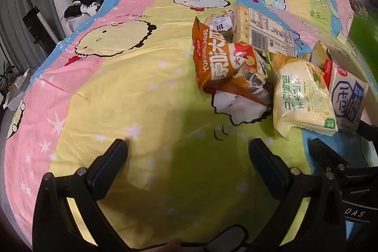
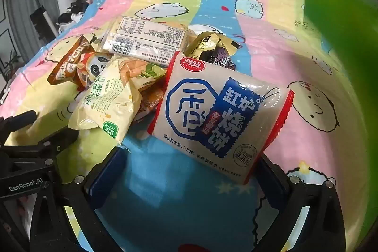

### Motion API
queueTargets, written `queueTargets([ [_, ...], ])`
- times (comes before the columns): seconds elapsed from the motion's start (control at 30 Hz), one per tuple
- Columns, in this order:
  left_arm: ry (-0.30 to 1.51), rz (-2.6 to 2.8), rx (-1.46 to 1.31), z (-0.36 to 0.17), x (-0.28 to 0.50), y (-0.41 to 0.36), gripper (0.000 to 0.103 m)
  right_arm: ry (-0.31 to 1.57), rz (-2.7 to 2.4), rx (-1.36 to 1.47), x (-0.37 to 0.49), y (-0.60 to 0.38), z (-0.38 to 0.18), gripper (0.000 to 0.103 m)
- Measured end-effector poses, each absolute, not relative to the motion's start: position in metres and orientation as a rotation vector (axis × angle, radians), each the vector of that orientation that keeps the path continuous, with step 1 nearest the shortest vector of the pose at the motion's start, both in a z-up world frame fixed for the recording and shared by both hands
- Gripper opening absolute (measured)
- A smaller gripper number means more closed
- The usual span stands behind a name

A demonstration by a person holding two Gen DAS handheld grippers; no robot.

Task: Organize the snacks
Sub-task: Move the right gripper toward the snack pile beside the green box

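Note:
A pile of snack packs lies on a cartoon-print bedsheet. In the left wrist view it sits up and to the right: an orange bag, a clear cracker pack, a yellow corn-snack bag and a white bag with blue lettering. My left gripper stands open over bare sheet, left of the pile. My right gripper is open too. The near end of the white bag reaches in between its fingers, close to the right finger. A small gold packet lies behind.
A blurred green object fills the right edge of both views. Dark clothes and an upright stand are beyond the bed's left side. The left half of the sheet has nothing on it.

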State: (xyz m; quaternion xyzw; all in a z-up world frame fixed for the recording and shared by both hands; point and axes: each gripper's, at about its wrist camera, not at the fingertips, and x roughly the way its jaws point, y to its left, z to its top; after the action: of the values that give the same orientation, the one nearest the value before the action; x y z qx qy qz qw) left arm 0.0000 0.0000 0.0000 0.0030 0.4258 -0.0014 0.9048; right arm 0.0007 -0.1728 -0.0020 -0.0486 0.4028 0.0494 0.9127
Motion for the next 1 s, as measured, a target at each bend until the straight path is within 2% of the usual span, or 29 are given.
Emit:
queueTargets([
  [1.0, 0.905, -0.009, 0.013, -0.0012, 0.0006, 0.0007, 0.103, 0.833, 0.101, -0.102, 0.0005, -0.1738, -0.0031, 0.103],
])
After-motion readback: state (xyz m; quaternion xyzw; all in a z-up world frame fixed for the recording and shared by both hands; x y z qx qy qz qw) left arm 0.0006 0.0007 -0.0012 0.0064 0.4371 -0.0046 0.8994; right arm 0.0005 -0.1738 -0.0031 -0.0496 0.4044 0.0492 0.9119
